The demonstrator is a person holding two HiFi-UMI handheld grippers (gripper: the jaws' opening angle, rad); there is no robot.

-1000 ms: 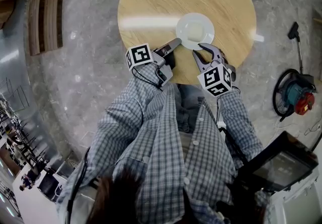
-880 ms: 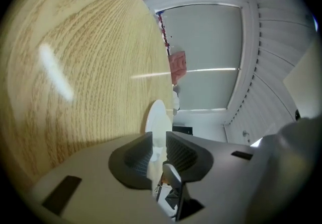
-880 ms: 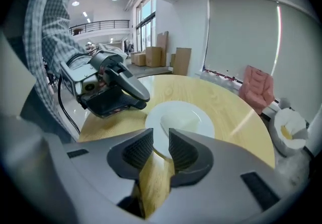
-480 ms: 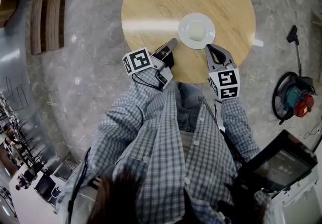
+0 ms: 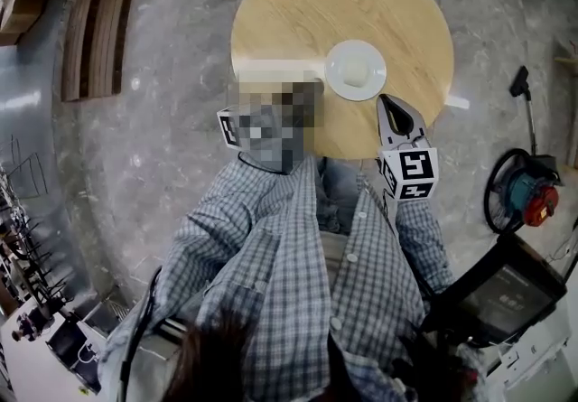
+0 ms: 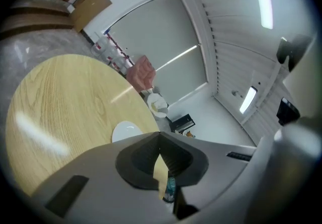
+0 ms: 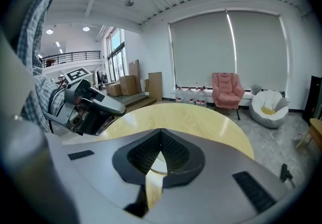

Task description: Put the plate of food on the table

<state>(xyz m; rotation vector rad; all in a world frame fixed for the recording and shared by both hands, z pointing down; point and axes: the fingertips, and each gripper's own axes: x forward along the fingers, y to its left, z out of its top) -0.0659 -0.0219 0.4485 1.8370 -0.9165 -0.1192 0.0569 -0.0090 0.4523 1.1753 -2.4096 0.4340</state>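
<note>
A white plate (image 5: 355, 70) with a pale mound at its middle rests on the round wooden table (image 5: 298, 3), right of centre. My right gripper (image 5: 387, 100) hovers over the table's near edge, just short of the plate, shut with nothing in it. In its own view the right gripper (image 7: 160, 131) has its jaws meeting over the tabletop. The left gripper (image 6: 160, 135) is also shut and empty, and the plate (image 6: 126, 130) lies beyond its tips. A mosaic patch hides the left gripper in the head view. The right gripper view catches the left gripper (image 7: 88, 107) at the table's left side.
A teal and red machine with a black hose (image 5: 526, 185) stands on the marble floor at the right, near a dark screen device (image 5: 501, 294). Wooden steps (image 5: 86, 21) lie at the left. A pink armchair (image 7: 227, 90) and a white beanbag (image 7: 269, 107) stand beyond the table.
Both grippers have drawn back from the plate toward the person, and the right gripper's jaws have gone from open at the plate's rim to shut. The plate stays on the table.
</note>
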